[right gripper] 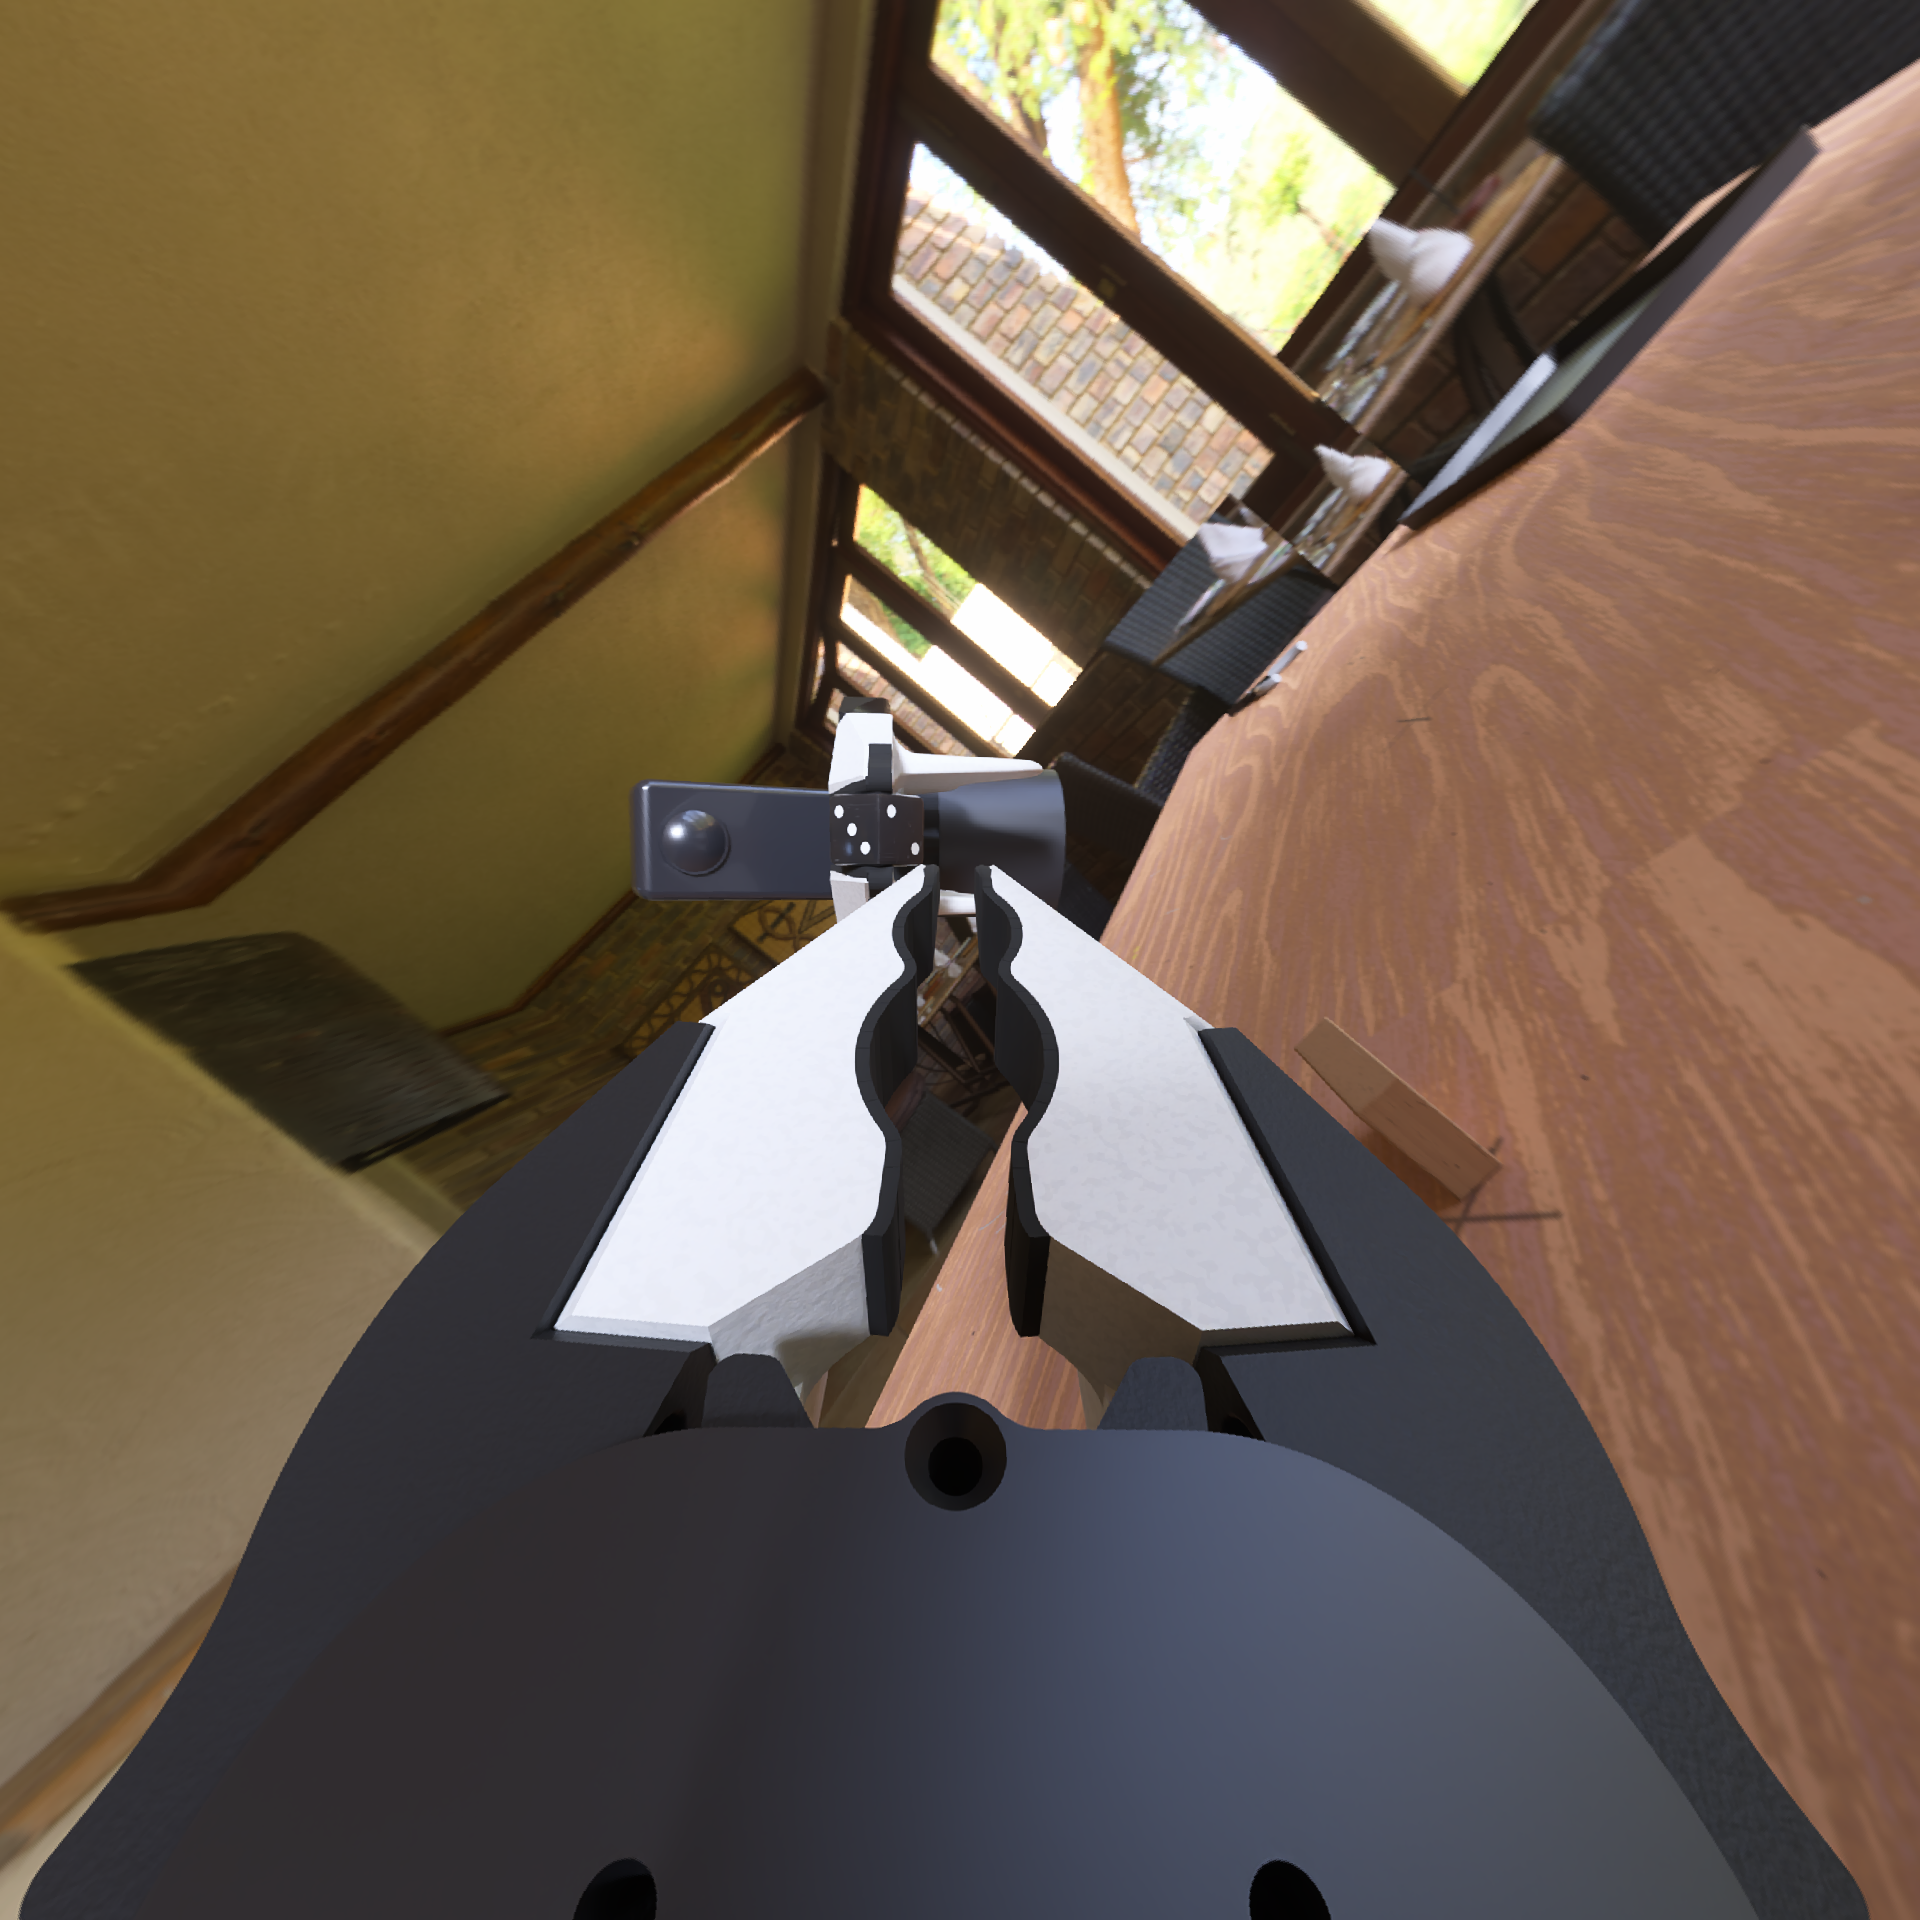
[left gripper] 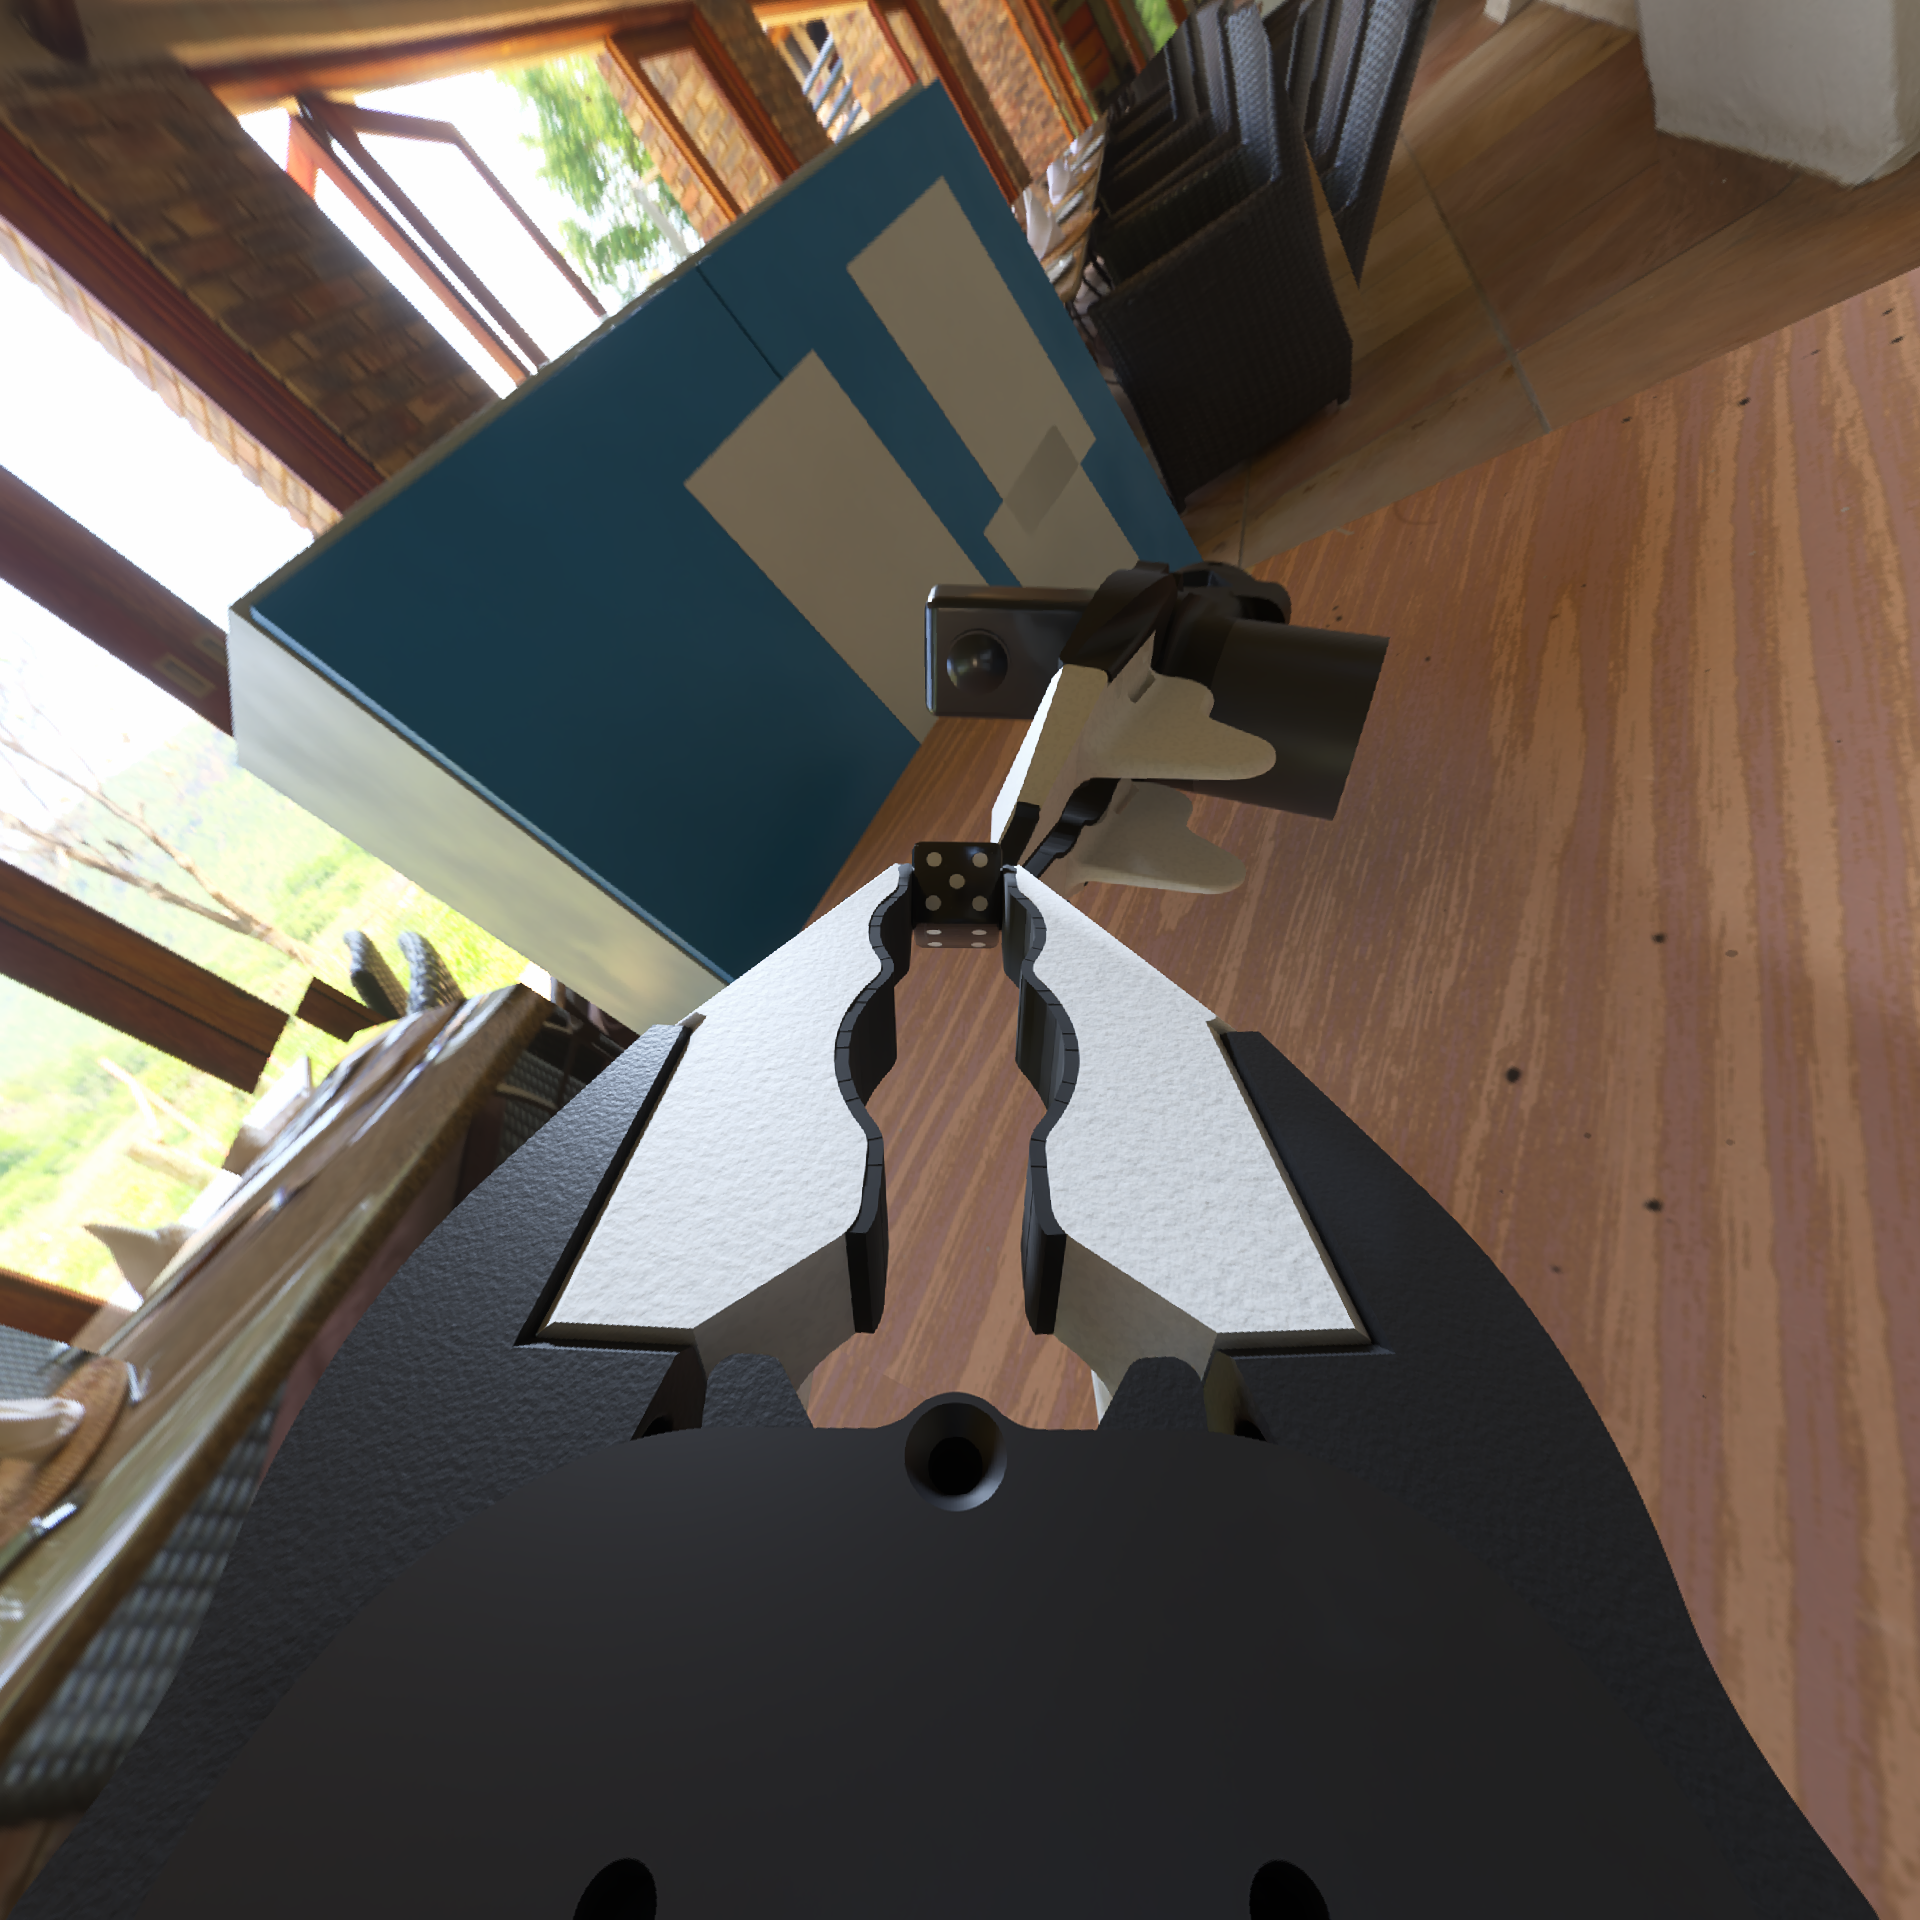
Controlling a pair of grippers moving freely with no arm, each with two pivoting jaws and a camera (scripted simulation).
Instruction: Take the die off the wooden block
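My left gripper (left gripper: 956, 899) is shut on a black die (left gripper: 956, 894) with white pips, pinched between its fingertips and held in the air above the wooden table (left gripper: 1455, 1039). My right gripper (right gripper: 953, 883) is empty, its jaws only a narrow gap apart. Its tips sit just beside the die (right gripper: 878, 831) without gripping it. The right gripper also shows in the left wrist view (left gripper: 1029, 847), close to the die's right side. The light wooden block (right gripper: 1392, 1112) lies on the table (right gripper: 1558, 727) with nothing on it. The left gripper's body (right gripper: 727, 842) shows behind the die.
A blue box with pale rectangles (left gripper: 623, 623) stands past the table's edge. Dark wicker chairs (left gripper: 1226, 312) and set dining tables (right gripper: 1340, 499) line the room behind.
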